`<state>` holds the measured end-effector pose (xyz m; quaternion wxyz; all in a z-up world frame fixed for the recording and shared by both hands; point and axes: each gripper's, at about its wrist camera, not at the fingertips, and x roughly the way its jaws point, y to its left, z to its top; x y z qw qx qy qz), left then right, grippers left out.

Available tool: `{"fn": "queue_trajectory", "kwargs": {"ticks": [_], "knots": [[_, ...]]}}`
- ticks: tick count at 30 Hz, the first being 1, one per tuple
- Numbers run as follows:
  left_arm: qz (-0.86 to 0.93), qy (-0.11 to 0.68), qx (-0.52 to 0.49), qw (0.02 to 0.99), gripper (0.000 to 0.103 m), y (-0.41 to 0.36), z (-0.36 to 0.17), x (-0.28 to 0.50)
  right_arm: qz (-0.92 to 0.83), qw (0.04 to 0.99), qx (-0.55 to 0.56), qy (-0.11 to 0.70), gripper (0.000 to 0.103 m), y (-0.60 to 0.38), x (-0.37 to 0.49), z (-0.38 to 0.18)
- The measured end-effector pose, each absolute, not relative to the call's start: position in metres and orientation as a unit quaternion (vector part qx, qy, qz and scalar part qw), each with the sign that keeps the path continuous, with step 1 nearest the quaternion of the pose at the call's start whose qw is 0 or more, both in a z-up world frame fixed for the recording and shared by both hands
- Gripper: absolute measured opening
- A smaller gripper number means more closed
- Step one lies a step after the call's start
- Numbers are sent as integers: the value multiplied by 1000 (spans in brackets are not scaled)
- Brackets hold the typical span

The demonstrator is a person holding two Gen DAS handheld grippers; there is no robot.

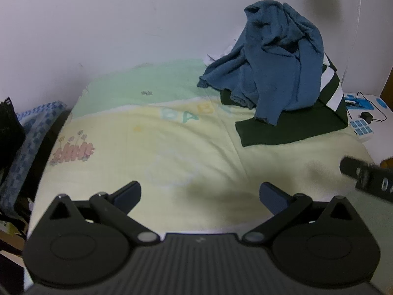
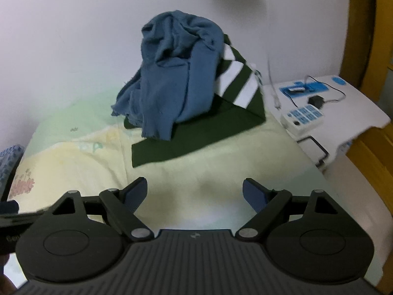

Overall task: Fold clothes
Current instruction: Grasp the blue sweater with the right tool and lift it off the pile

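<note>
"BABY" in pastel letters on bedsheet (image 1: 172, 147).

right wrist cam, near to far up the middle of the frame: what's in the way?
Right gripper, jaws open and empty → bare yellow sheet → dark green garment lying flat → crumpled blue garment heaped on it → white wall.

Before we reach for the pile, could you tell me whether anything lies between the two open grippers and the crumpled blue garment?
Nothing visible does. Only bare pale yellow bedsheet lies between the right gripper, the left gripper and the crumpled blue garment, which is heaped on a dark green striped cloth.
</note>
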<state>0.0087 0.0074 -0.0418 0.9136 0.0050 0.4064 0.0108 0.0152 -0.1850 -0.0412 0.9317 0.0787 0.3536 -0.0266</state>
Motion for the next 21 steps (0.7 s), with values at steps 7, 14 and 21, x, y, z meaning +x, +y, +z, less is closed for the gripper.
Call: {"fn": "queue_trajectory", "kwargs": {"ticks": [7,14,21], "knots": [[-3,407,4,914,102,-8,-45,28,4,944,34,328,86,-205,69,-26],[7,369,-24,929,103,-11,-26,62,1,953,-5,301,87,-233,166,6],[-27,306,43,951,102,-25,-13,105,6,968,-40,249,72,-237,244,10]]}}
